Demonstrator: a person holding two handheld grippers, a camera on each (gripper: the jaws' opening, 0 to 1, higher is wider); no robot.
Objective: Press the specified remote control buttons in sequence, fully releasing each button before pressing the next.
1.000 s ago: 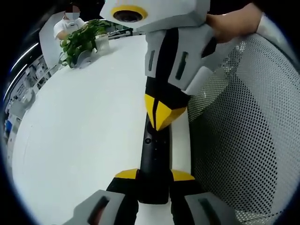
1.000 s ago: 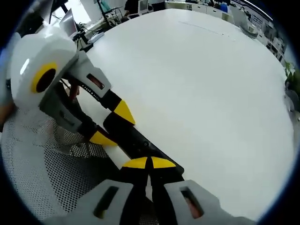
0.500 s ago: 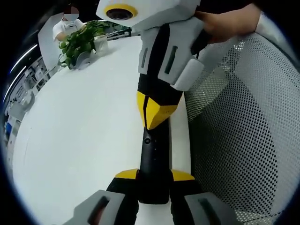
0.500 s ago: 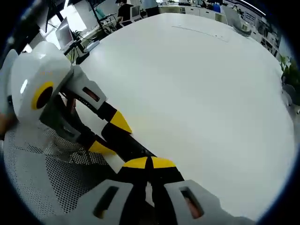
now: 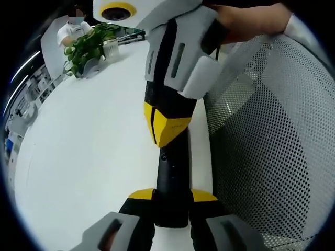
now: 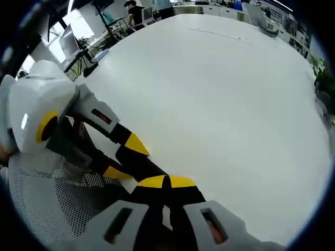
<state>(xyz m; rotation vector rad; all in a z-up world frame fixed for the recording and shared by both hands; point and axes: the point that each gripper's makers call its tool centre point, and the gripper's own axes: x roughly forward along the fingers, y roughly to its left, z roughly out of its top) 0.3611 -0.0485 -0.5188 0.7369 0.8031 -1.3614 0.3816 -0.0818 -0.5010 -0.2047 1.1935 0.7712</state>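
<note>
A slim black remote control (image 5: 170,178) points away from me over the white table (image 5: 94,151), and my left gripper (image 5: 171,196) is shut on its near end, one yellow tip on each side. My right gripper (image 5: 167,125) comes down from the top, yellow tips shut together over the remote's far half, just beyond a small round button (image 5: 165,157). Whether the tips touch the remote I cannot tell. In the right gripper view my right gripper (image 6: 167,181) is shut with nothing between its tips, and the left gripper (image 6: 125,158) grips the remote (image 6: 144,166) just beyond it.
A white mesh chair back (image 5: 267,157) stands close on the right, and a hand (image 5: 251,21) holds the right gripper above it. A potted plant (image 5: 86,47) sits at the table's far edge, with a person behind it. Desks and monitors (image 6: 78,36) lie past the table.
In the left gripper view the right gripper has shifted left and grown larger. In the right gripper view the left gripper and remote have slid lower left. The left gripper's hold is unchanged.
</note>
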